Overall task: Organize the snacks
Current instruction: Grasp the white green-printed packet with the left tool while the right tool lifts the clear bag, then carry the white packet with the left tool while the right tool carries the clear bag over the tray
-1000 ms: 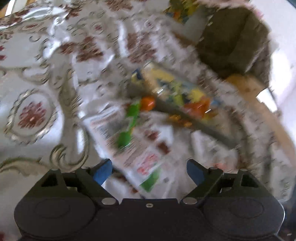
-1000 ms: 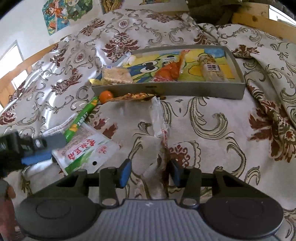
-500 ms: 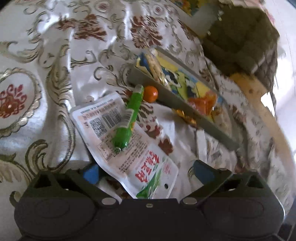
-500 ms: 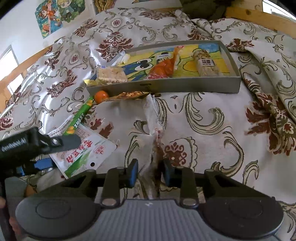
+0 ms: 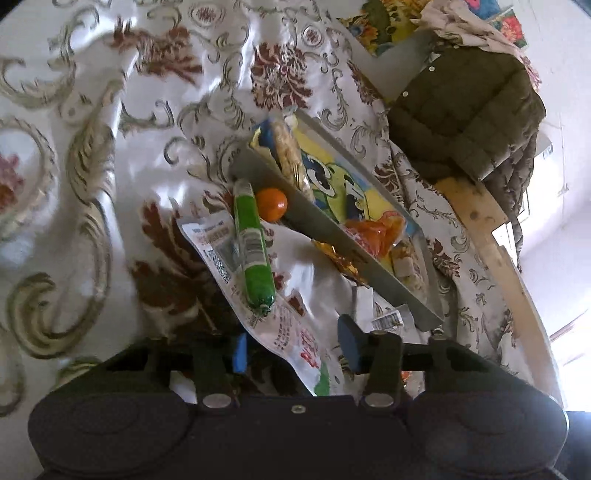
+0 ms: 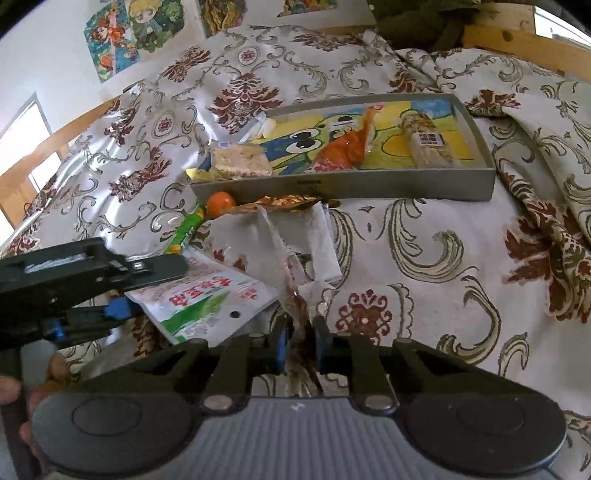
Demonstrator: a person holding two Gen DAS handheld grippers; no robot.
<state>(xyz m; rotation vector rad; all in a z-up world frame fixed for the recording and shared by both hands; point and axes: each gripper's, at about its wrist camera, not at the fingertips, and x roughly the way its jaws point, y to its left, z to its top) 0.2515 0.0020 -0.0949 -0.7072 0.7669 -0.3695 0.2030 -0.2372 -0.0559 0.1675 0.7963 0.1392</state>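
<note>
A floral bedspread (image 6: 424, 258) fills most of the frame. Cartoon posters (image 6: 129, 33) hang on the wall at upper left. An olive quilted jacket (image 5: 469, 107) is bunched at the left-wrist view's upper right, above a wooden rail (image 5: 487, 236).

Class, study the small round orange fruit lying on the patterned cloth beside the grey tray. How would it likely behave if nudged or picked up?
The small round orange fruit would probably roll when nudged, being ball-shaped. The grey tray wall and the green tube-shaped snack stick flank it, likely stopping it. Its smooth skin might slip between pads.

white snack pouch (image 6: 207, 299) – large red Chinese characters, not legible | pouch back (image 5: 221, 251) – QR code, barcode | green stick (image 5: 251, 243) – barcode | tray roll (image 6: 428, 142) – label code unreadable
</note>
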